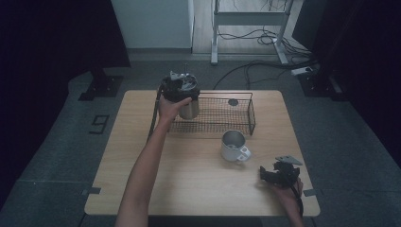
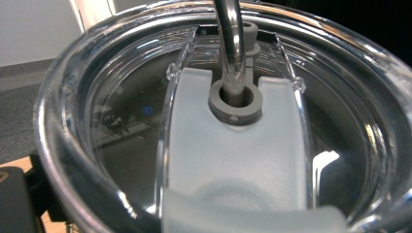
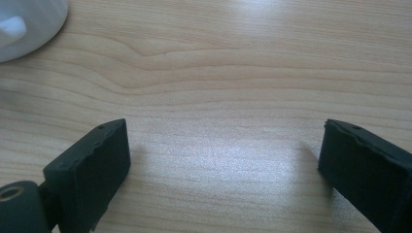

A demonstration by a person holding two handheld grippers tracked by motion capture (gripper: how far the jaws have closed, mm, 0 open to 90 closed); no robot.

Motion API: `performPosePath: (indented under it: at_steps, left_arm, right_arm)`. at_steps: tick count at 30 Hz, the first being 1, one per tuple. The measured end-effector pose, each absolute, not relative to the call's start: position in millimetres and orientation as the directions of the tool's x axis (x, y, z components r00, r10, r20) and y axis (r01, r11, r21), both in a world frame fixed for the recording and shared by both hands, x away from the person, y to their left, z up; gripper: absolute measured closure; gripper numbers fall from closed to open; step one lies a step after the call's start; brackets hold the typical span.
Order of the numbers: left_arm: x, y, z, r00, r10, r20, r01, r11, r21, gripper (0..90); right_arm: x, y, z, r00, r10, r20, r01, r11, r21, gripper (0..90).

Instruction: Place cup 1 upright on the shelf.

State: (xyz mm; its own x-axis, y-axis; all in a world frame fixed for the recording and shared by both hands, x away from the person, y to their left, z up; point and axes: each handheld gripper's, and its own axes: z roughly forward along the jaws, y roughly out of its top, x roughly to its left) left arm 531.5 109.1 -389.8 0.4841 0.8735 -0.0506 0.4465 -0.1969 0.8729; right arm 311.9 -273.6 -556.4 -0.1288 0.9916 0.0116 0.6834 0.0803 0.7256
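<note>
While the left gripper (image 1: 181, 88) sits over the steel tumbler (image 1: 189, 108) at the left end of the wire basket (image 1: 236, 124), the close-up from the left gripper view has the tumbler's clear lid (image 2: 121, 126) right under the camera, frosted slider (image 2: 228, 160) across it and a metal straw (image 2: 231, 39) through the grey grommet (image 2: 236, 99). Jaws look clamped around the tumbler top; the person's left hand (image 1: 170, 108) is wrapped round the gripper and hides the contact itself. Tumbler stands upright in the basket's left end, against the front wire wall. A small dark round thing (image 1: 233, 102) lies in the basket's far right corner. White mug (image 1: 234, 146) stands on the table (image 1: 142, 165) just in front of the basket, handle toward the near right. Right gripper (image 1: 265, 174) rests low at the near right corner, jaws wide apart on bare wood, gripping nothing; mug edge (image 3: 29, 24) is at upper left in the right gripper view, well apart from the jaws.
</note>
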Motion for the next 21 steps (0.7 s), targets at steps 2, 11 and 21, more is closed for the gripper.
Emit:
performPosePath:
  at_steps: [2, 11, 21]
  left_arm:
    - [533, 108, -393, 0.484, 0.874, -0.041, 0.451, -0.209, 0.868, 3.8]
    - [537, 102, -405, 0.487, 0.873, -0.029, 0.466, -0.232, 0.854, 3.8]
    - [540, 103, -424, 0.476, 0.878, -0.044, 0.489, -0.222, 0.844, 3.8]
  right_arm:
    - [312, -274, -556, -0.130, 0.992, 0.010, 0.682, 0.082, 0.726, 4.3]
    - [312, -274, -556, -0.129, 0.992, 0.012, 0.683, 0.080, 0.726, 4.2]
    - [312, -274, -556, -0.128, 0.992, 0.012, 0.684, 0.080, 0.725, 4.3]
